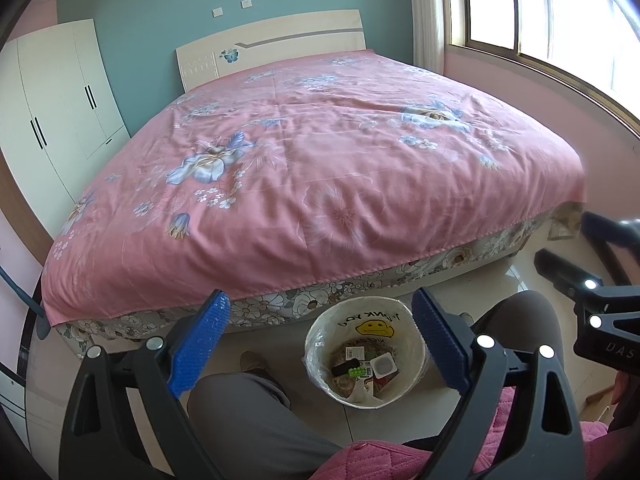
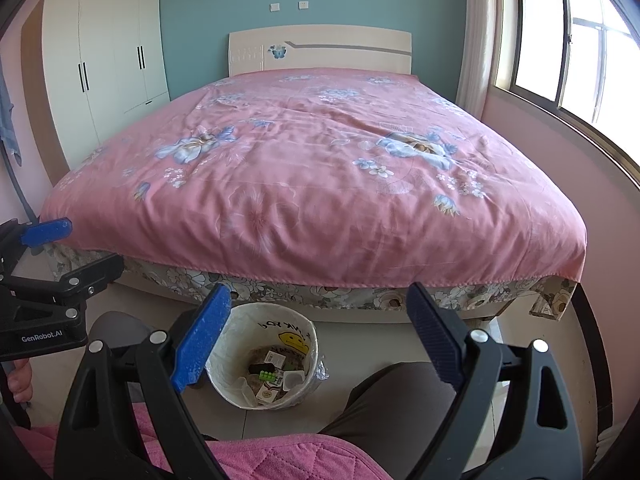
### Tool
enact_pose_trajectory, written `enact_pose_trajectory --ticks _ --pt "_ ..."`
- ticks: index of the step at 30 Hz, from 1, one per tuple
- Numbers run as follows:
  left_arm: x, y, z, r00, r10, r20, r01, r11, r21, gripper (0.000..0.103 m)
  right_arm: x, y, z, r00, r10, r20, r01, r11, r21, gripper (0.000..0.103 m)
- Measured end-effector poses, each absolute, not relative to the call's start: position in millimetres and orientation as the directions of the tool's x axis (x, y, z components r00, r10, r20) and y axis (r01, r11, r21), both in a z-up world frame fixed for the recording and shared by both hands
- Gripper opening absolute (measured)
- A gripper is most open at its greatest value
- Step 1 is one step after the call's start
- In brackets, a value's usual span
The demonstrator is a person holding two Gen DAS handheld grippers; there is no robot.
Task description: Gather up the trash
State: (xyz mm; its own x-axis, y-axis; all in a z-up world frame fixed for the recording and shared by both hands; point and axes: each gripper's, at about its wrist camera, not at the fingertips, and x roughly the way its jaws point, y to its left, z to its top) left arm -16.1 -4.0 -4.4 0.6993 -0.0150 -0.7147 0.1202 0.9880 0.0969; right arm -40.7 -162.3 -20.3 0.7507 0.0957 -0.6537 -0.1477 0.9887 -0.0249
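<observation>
A large bed with a pink flowered cover fills the far part of the room, and no trash shows on it. A white wardrobe stands far left and a window is at the right. Near the bed foot, on the tiled floor, stands a small waste bin lined with a plastic bag; packets, a cup and wrappers lie inside. The left tongs and the right tongs are both spread wide and hold nothing. It seems the collecting is nearly finished. To do the rest well, I would look around the floor for missed pieces, then grip the bag rim firmly without tipping the bin.
</observation>
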Motion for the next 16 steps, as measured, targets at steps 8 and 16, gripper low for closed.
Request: enact_pose_trajectory --ticks 8,16 --pt "-15.9 -2.7 -4.4 0.701 -0.003 -0.713 0.104 0.990 0.099 0.094 -39.5 -162.1 -21.3 0.745 0.097 -0.660 -0.149 0.989 -0.023 0.088" --pt "-15.7 -0.8 -4.5 0.699 -0.007 -0.715 0.102 0.991 0.091 0.094 -39.6 -161.7 -21.8 0.744 0.098 -0.661 -0.148 0.989 -0.021 0.088"
